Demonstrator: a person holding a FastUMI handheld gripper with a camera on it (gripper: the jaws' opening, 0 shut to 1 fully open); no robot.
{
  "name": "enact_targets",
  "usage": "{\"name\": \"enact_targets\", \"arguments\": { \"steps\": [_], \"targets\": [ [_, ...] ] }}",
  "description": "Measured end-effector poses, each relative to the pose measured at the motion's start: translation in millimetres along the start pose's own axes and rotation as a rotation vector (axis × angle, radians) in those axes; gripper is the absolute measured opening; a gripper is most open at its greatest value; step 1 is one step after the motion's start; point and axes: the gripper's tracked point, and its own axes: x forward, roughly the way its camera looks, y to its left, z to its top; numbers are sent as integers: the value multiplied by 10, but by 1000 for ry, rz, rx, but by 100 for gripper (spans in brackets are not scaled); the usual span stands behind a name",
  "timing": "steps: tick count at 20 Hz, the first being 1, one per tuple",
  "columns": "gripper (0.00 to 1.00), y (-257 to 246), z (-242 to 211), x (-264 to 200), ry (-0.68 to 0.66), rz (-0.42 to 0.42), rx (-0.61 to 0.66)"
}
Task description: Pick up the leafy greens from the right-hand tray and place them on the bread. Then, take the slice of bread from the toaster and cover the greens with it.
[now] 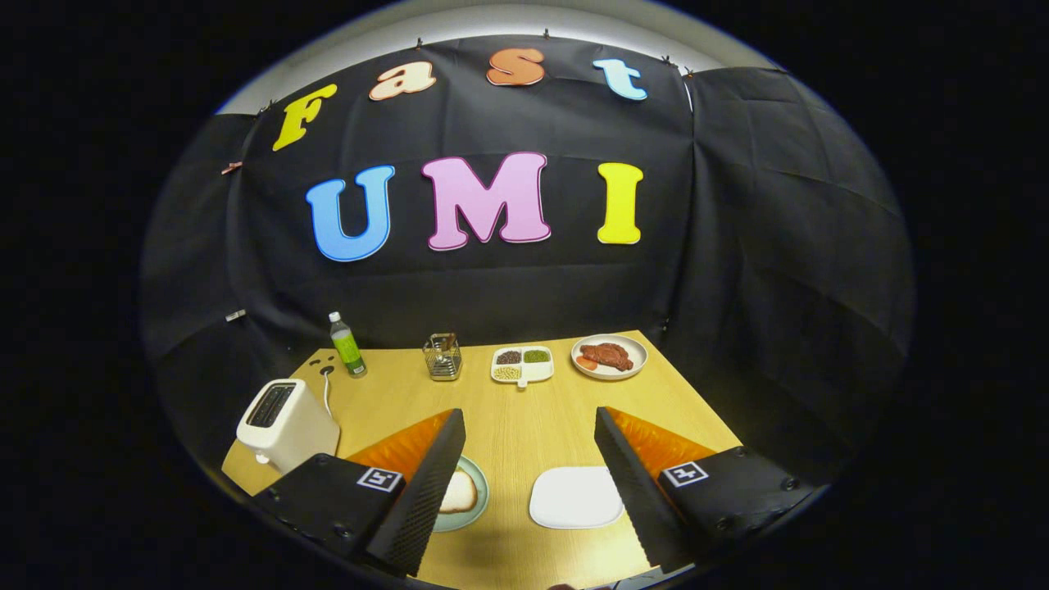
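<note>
Claw (529, 412) fingers are standing wide apart and holding nothing, hanging above the near part of the desk (393, 385); between them are lying a round teal plate (479, 501) and, just beside it toward the right finger, a white tray (576, 497); on the plate a slice of bread (460, 493) is resting flat, pale with a browner crust, its near side tucked behind the left finger; the tray is presenting a plain white face; I cannot tell where the leafy greens are lying. Beyond the left finger the white toaster (283, 422) is standing, its slots looking dark, and whether a slice is sitting inside is too small to tell. Judging by this, the scene is fitting two stages: a top slice already covering the greens, or a bottom slice waiting with the greens hidden by a finger; the pictures are not settling which. Any coming move is calling for a clearer look at the plate's hidden side.
</note>
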Motion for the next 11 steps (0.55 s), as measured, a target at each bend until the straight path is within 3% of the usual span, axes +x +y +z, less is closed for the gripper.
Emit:
{"name": "enact_targets", "arguments": {
  "steps": [6, 11],
  "targets": [
    [98, -10, 267, -255, -82, -23, -1],
    [98, -77, 398, -144, -96, -43, -27]
  ]
}}
